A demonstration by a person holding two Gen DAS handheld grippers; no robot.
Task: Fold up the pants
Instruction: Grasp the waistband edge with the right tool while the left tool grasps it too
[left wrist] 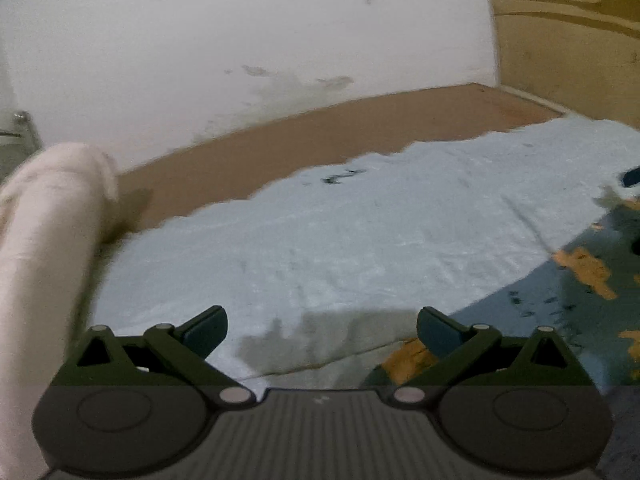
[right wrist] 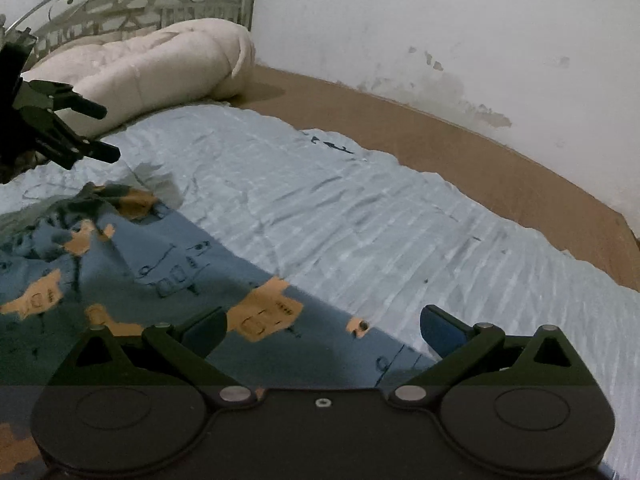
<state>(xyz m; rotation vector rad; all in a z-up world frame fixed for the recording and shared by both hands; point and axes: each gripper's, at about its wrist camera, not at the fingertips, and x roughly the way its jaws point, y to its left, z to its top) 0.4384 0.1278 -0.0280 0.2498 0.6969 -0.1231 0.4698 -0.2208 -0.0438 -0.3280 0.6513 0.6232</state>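
Blue pants with orange patches (right wrist: 132, 264) lie on a pale blue sheet (right wrist: 360, 216), rumpled at the far left end. In the left wrist view the pants (left wrist: 588, 280) show at the right edge. My right gripper (right wrist: 323, 330) is open and empty, low over the pants' near edge. My left gripper (left wrist: 322, 330) is open and empty above the sheet, left of the pants. It also shows in the right wrist view (right wrist: 102, 132) at the far left, above the rumpled end.
A rolled cream duvet (right wrist: 152, 68) lies at the head of the bed by a metal headboard (right wrist: 132, 0). A bare brown mattress strip (right wrist: 480, 152) runs between the sheet and the stained white wall (right wrist: 440, 20).
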